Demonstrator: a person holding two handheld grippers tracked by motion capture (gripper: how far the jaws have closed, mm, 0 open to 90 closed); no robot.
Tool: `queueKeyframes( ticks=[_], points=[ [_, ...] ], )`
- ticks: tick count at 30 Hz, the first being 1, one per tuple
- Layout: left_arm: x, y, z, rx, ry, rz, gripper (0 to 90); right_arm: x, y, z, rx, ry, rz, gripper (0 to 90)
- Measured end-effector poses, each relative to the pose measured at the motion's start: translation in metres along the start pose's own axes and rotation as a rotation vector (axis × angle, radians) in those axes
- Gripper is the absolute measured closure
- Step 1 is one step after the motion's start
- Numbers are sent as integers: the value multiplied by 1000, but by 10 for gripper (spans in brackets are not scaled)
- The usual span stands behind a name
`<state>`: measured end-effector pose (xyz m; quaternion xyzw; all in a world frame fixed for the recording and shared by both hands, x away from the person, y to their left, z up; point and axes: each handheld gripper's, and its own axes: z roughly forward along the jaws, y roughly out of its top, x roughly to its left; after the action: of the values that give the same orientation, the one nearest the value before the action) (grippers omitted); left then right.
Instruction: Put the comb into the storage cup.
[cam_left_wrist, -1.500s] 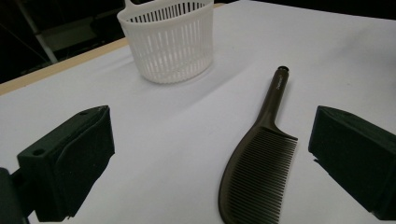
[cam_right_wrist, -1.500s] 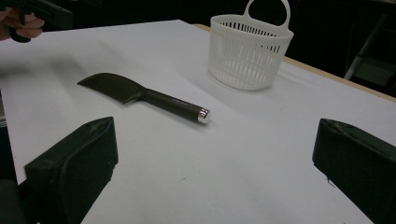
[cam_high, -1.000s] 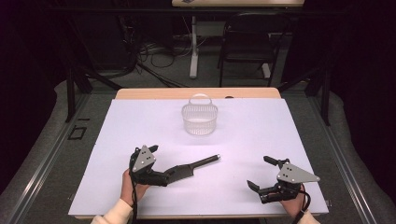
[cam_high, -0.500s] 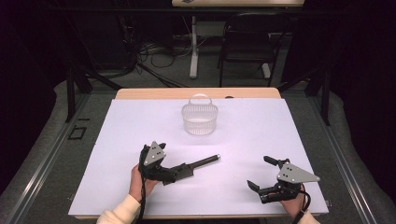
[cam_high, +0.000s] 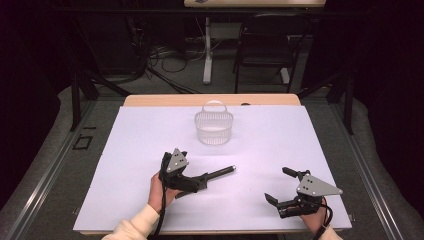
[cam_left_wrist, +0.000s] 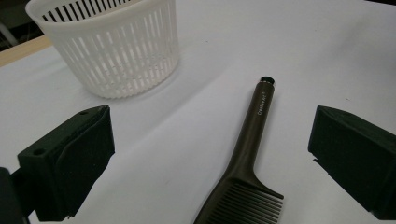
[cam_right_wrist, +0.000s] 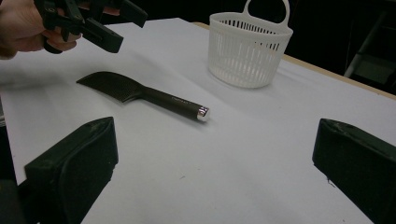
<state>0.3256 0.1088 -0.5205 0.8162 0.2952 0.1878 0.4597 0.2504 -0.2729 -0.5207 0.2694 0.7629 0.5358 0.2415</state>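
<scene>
Comb not yet picked up, basket empty

Comb work has only just begun, as far as I can tell from where I stand. The dark brown plastic comb with a long round handle (cam_high: 212, 176) lies flat on the white table top (cam_high: 280, 145). Nothing is lifting it. Its teeth end sits under the left gripper (cam_high: 192, 184), and its handle tip points toward two o'clock.

The left gripper hangs right over the teeth end. Its jaws are wide apart, one on each side of the comb, and they do not touch it. In the left gripper view the comb (cam_left_wrist: 247, 158) runs up the middle between the two black pads, with bare table on both sides.

The white plastic basket with slits and a hoop handle (cam_high: 214, 126) stands upright at twelve o'clock, well apart from the comb. I see nothing inside it.

The right gripper (cam_high: 287, 194) rests low at about five o'clock, well apart from the comb. Its jaws are wide too and hold nothing. From the right gripper view the comb (cam_right_wrist: 140, 94) lies flat ahead, with the basket (cam_right_wrist: 247, 49) behind it.

So my guess is that the grab comes first. Next would be the lift, the trip to the basket, and the drop inside. All of that is left to do.
</scene>
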Motion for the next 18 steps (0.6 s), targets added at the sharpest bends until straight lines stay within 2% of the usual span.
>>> queueKeyframes(
  ticks=[3,7,9,18],
  points=[
    [-1,2,3,6,-6,3,50,0,0,0,0,-1,0,0],
    [-5,5,10,12,-35,8,143,0,0,0,0,0,1,0],
    [-6,6,12,16,-38,14,156,0,0,0,1,-1,0,0],
    [-14,10,26,39,-94,34,454,0,0,0,0,-1,1,0]
  ],
)
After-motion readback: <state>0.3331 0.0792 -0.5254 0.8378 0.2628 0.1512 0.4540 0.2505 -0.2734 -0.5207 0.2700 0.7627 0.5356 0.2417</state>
